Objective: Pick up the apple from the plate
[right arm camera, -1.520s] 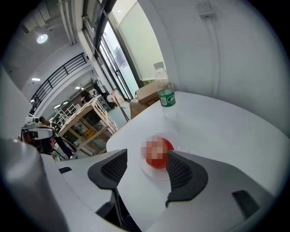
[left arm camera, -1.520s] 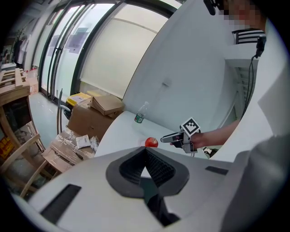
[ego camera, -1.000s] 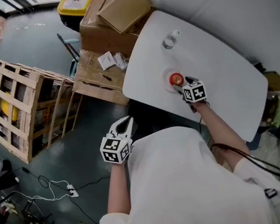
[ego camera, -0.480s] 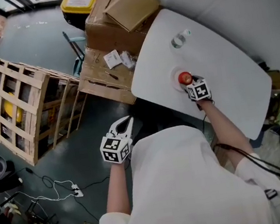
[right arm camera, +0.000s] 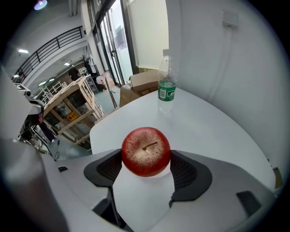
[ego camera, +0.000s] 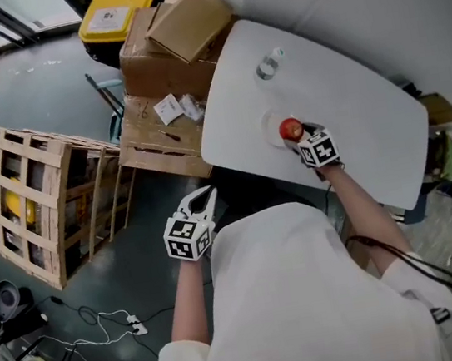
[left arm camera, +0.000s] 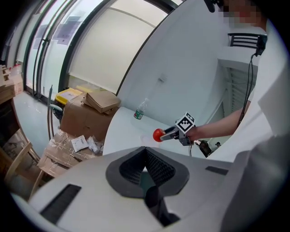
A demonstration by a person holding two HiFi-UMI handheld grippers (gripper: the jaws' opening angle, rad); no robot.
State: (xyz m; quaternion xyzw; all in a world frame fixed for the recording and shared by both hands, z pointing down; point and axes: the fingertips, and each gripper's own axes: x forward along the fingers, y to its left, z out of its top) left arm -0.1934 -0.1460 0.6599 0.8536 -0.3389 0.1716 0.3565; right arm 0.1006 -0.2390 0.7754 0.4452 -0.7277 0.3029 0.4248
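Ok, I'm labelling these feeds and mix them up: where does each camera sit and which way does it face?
Head view: on the person's head, facing steeply down at the white table; shows torso, forearms, left gripper, right gripper.
Left gripper view: rides that gripper, facing over its shut fingers toward the table.
Right gripper view: rides that gripper, facing along fingers clamped on the apple.
All three share the apple and bottle.
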